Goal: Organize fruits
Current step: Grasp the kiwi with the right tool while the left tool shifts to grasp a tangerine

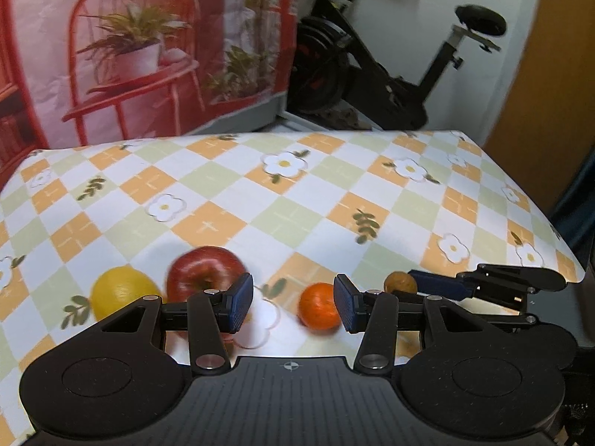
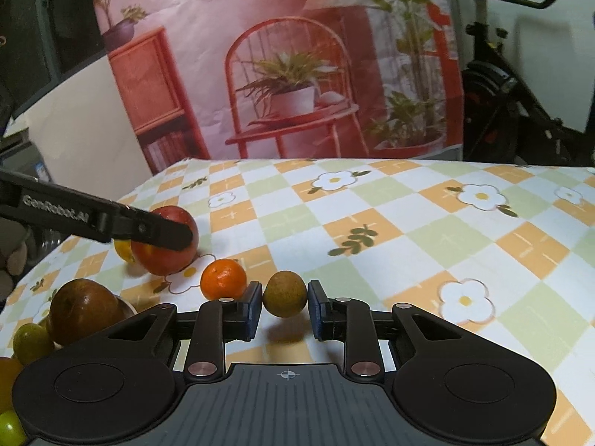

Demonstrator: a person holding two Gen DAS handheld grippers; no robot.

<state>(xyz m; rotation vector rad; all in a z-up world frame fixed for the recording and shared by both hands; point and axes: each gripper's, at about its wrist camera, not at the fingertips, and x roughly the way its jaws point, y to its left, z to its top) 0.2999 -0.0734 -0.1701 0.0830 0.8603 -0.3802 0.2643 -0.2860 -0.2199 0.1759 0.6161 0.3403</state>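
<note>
Right tool (image 2: 285, 304) is pinching a small brown-green fruit (image 2: 285, 293) above the desk (image 2: 409, 230); spread left tool (image 1: 293, 303) is hovering beside the tangerine (image 1: 319, 305).

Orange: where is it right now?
On the checked tablecloth, between the red apple and the small brown fruit in the right gripper; in the left wrist view, the orange sits beside the right-hand pad.

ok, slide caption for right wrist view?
Right gripper shut on small brownish-green fruit, lifted above checkered tablecloth.
</note>
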